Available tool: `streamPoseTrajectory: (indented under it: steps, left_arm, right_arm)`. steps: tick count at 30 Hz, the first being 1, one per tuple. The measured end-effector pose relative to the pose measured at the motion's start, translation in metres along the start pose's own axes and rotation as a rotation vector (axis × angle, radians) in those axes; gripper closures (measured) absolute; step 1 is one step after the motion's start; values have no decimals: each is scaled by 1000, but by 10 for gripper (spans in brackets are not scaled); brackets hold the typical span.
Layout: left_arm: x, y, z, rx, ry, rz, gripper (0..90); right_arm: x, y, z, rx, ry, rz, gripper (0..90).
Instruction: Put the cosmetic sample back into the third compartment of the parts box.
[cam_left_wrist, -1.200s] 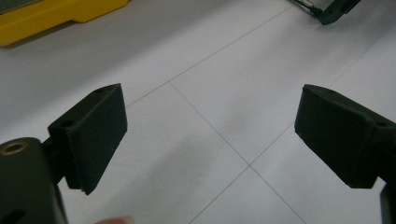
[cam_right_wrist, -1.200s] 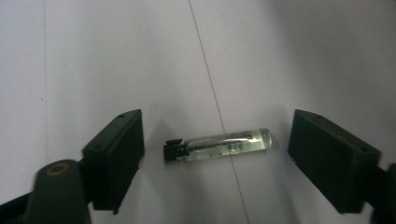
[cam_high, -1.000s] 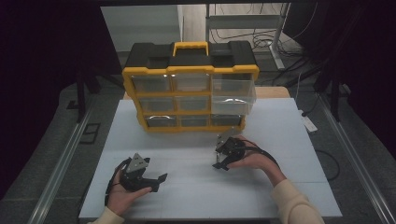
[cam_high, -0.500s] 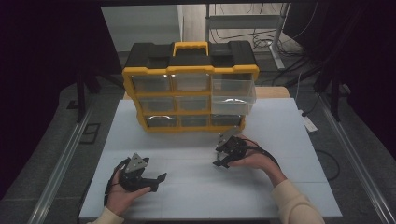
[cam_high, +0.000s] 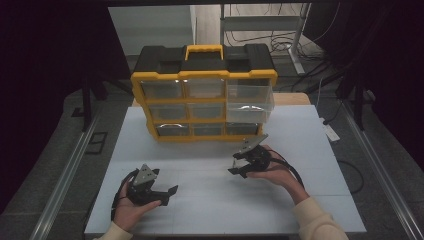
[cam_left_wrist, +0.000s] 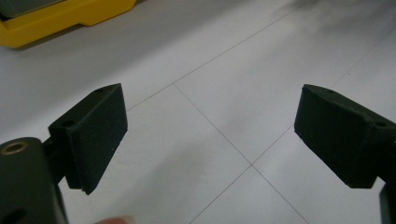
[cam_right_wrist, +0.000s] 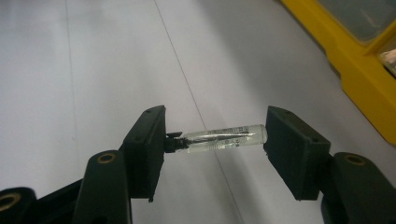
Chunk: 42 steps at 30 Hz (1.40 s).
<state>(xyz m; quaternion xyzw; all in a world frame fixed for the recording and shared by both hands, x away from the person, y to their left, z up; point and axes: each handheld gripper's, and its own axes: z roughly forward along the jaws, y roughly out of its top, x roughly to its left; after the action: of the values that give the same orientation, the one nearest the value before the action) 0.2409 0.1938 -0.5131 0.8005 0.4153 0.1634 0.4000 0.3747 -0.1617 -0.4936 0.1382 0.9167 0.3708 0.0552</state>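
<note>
1. The small vial (cam_right_wrist: 219, 138) in the middle of the right gripper view looks like clear glass, glossy, with a dark cap at its left end.
2. The right gripper (cam_right_wrist: 215, 144) has matt black jaws with a slightly grainy, rubbery-looking face; brass-coloured metal eyelets shine at the bottom of that frame.
3. The left gripper (cam_left_wrist: 210, 140) has the same matt black, fine-textured pads.
4. The table (cam_high: 310, 150) has a smooth, pale, matt top with thin seam lines.
5. The organizer case (cam_high: 202, 75), upper middle of the high view, looks like yellow and black plastic with a dull sheen; its drawers are clear, glossy plastic.
</note>
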Motion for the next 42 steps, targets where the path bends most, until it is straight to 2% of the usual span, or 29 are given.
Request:
streamPoseTrajectory:
  steps: [6, 9, 12, 16, 21, 26, 34, 42]
  left_arm:
    - [0, 0, 0, -3, -1, -2, 102]
    - [-1, 2, 0, -9, -12, -9, 103]
    - [-1, 1, 0, -7, -10, -8, 103]
    - [1, 1, -1, -12, -5, -12, 105]
    - [0, 1, 0, -12, -5, -16, 106]
    - [1, 1, 0, -10, -4, -11, 107]
    - [1, 1, -1, -13, -3, -12, 108]
    - [2, 1, -2, -16, -3, -13, 109]
  right_arm:
    - [4, -5, -8, -36, -8, 39, 404]
    - [4, -6, -14, -60, -28, 58, 404]
    - [6, -8, -16, -85, -21, 85, 405]
    - [10, -8, -21, -111, -23, 88, 404]
    - [15, -9, -28, -166, -17, 121, 404]
    - [21, -12, -32, -182, -41, 140, 404]
    - [29, -15, -47, -216, -94, 171, 405]
    - [32, -21, -58, -238, -130, 192, 404]
